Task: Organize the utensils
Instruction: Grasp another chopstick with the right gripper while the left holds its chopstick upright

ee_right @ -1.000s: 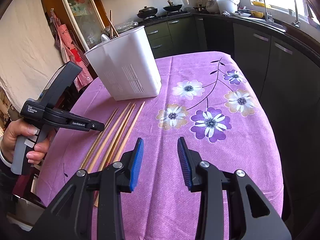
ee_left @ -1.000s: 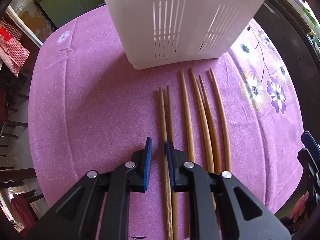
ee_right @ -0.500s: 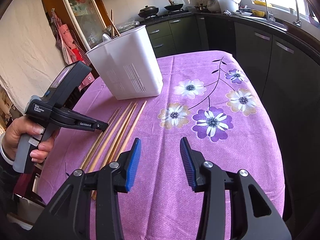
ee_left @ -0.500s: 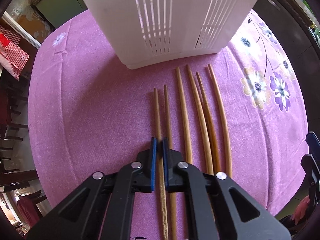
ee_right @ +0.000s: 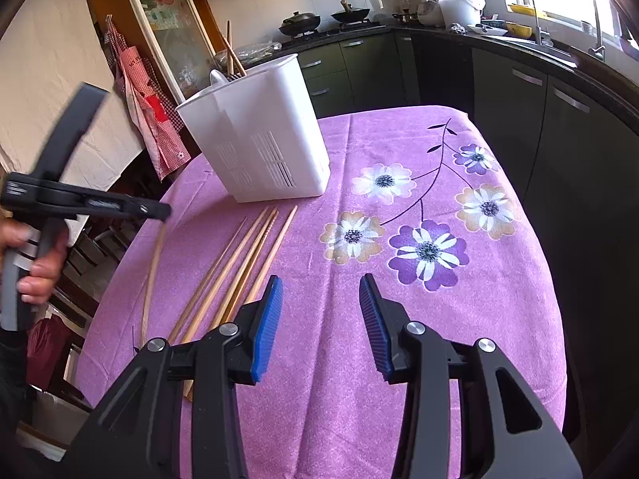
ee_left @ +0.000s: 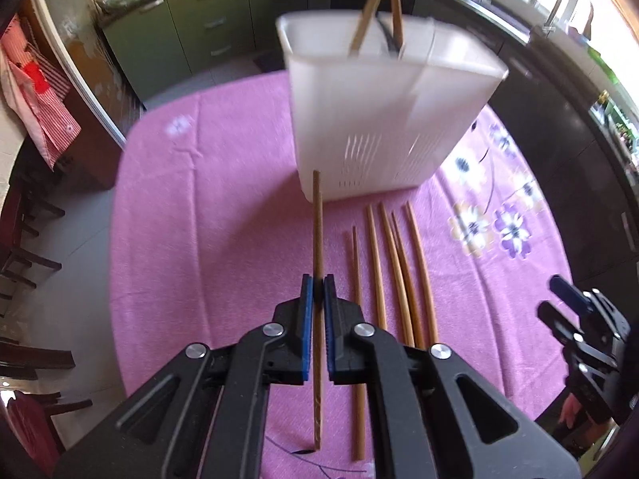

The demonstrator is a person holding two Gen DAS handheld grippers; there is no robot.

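My left gripper (ee_left: 318, 279) is shut on one brown chopstick (ee_left: 317, 219) and holds it off the purple tablecloth (ee_left: 199, 239), its tip toward the white slotted utensil holder (ee_left: 391, 119). Several more chopsticks (ee_left: 395, 271) lie side by side on the cloth just right of it. Two chopsticks (ee_left: 375, 4) stand in the holder. In the right wrist view, the left gripper (ee_right: 163, 211) is at the left with the chopstick (ee_right: 153, 267) hanging from it. My right gripper (ee_right: 319, 319) hovers open over the cloth, right of the lying chopsticks (ee_right: 239, 263), with nothing between its fingers.
The holder (ee_right: 259, 147) stands at the far side of the flowered cloth (ee_right: 399, 359). Dark chairs (ee_left: 28, 259) sit off the table's left edge. A red checked apron (ee_right: 147, 111) hangs at the back left. Kitchen cabinets (ee_right: 539, 119) run along the back and right.
The left gripper closed on the leftmost chopstick and rose with it, pulling back from the holder. The right gripper stayed in place, its jaws slightly wider than a second ago.
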